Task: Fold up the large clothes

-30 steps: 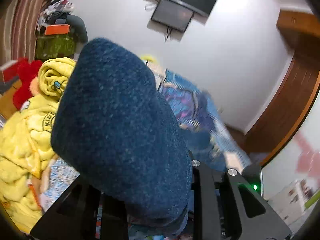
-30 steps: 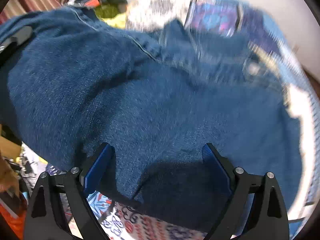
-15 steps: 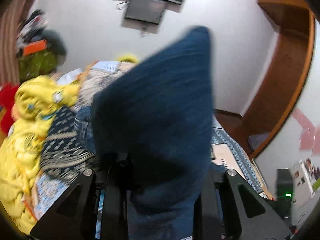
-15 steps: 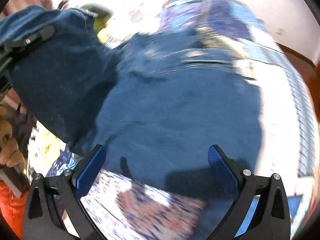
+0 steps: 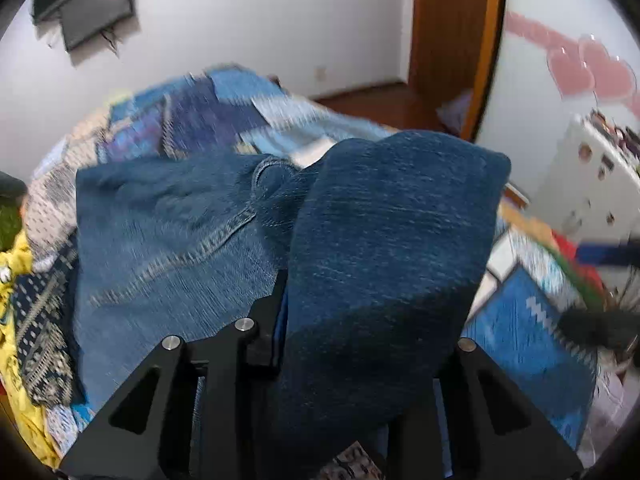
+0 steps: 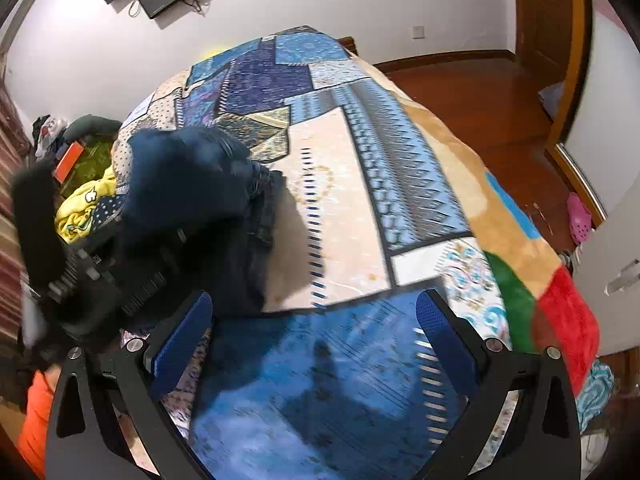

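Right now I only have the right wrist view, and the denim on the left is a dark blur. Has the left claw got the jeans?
Observer: Yes. The left claw is shut on a thick fold of the jeans, which stands up between its fingers and hides the right one.
Operator: And the rest of them?
Observer: They lie on the blanket left of that fold, with a curved pocket seam facing up.
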`<move>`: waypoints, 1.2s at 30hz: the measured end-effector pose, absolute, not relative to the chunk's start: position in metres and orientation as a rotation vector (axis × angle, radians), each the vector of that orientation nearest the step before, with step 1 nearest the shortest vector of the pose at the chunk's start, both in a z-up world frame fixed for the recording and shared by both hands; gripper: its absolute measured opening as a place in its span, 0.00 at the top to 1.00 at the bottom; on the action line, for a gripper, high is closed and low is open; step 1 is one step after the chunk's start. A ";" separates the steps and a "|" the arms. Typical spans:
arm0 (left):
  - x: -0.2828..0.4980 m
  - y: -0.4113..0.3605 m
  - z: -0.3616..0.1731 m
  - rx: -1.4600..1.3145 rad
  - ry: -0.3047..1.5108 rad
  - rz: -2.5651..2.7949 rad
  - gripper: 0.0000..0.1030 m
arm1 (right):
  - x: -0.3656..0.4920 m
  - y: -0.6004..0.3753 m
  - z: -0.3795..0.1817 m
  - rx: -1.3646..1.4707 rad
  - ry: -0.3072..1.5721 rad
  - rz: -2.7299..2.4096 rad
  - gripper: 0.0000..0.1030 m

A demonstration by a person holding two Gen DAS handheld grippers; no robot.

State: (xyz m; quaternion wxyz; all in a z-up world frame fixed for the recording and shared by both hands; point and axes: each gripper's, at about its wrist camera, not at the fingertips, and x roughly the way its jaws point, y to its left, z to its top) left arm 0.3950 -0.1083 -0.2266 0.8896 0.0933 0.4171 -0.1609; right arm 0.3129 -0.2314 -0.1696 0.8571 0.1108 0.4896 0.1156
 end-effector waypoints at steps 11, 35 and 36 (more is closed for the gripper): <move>0.339 -0.108 -0.206 0.247 0.922 -0.469 0.15 | 0.308 -0.241 -0.163 0.223 1.024 0.233 0.01; 0.341 0.076 -0.223 -0.149 0.969 -0.121 0.06 | 0.363 -0.161 -0.199 0.021 1.117 0.370 0.01; 0.344 0.076 -0.221 -0.146 0.971 -0.122 0.06 | 0.365 -0.163 -0.197 0.019 1.132 0.376 0.01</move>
